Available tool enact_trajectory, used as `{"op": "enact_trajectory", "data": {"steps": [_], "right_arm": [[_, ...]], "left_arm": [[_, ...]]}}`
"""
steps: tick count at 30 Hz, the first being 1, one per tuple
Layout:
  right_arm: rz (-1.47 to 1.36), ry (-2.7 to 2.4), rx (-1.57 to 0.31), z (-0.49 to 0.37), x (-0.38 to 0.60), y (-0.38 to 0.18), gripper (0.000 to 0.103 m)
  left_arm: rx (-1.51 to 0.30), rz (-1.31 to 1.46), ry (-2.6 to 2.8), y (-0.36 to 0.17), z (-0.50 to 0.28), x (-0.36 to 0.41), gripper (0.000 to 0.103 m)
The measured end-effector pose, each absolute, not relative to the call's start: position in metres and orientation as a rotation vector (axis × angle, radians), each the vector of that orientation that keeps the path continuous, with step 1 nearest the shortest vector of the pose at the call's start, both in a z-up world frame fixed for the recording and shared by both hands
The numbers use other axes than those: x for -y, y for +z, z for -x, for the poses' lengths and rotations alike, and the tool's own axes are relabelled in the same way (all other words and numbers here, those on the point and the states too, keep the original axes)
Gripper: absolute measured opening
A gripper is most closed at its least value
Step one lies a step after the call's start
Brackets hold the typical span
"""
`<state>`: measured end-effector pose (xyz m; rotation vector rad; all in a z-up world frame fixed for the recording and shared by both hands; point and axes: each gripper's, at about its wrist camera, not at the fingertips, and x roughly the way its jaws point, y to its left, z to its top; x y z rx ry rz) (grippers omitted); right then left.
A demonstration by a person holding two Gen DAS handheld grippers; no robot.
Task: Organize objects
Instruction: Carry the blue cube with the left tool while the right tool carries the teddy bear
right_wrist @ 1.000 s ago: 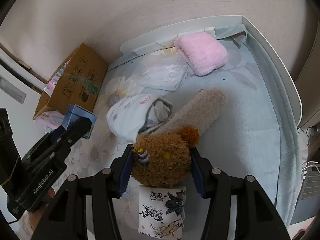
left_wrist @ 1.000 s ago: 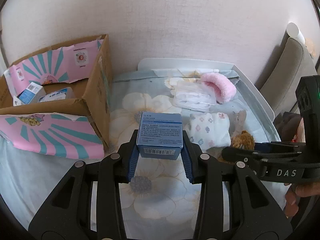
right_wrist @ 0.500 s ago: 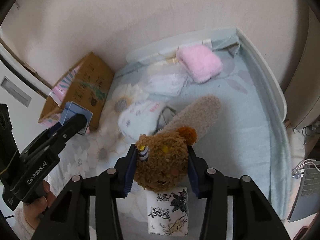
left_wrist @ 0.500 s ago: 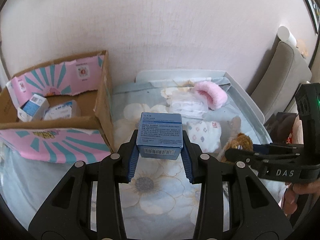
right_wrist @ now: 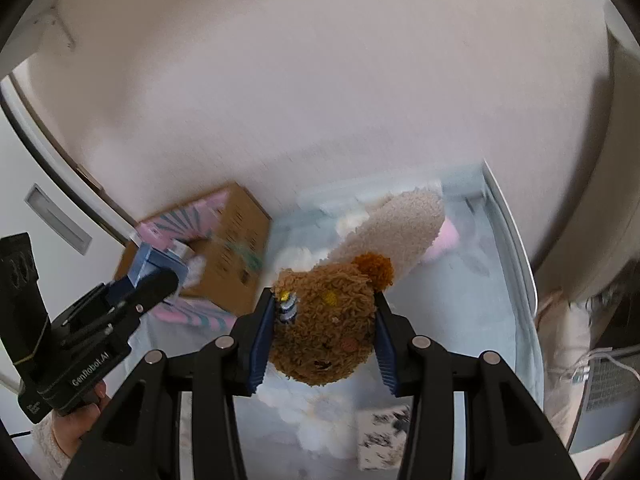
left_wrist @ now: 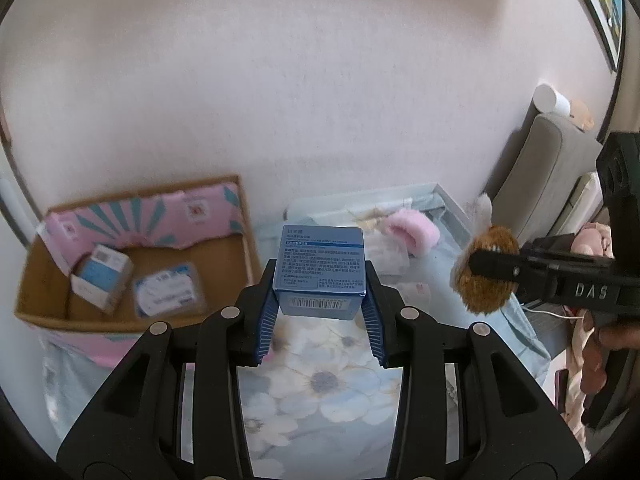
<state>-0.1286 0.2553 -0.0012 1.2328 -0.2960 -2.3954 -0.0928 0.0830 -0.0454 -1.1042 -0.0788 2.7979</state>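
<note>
Above floral sheet (left_wrist: pixel 320 392): blue box (left_wrist: pixel 319 270) between left gripper (left_wrist: pixel 319 320) fingers

A blue box (left_wrist: pixel 320 270) with small white print and a barcode on its near face sits upright and level, held off the flowered bed. A brown plush toy (right_wrist: pixel 326 326) with an orange ear and a long beige fuzzy part is also lifted. The open cardboard box (left_wrist: pixel 132 264), lined pink and teal, holds two small packages.
</note>
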Motion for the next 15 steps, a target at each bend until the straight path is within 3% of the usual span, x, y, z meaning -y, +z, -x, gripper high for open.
{"op": "enact_trajectory", "data": {"steps": [15], "right_arm": [[-1.04,-2.378,0.193,0.138,-0.151,0.078,0.041]], "left_arm": [[0.097,1.07,2.858,0.02,0.099,0.023,0.035]]}}
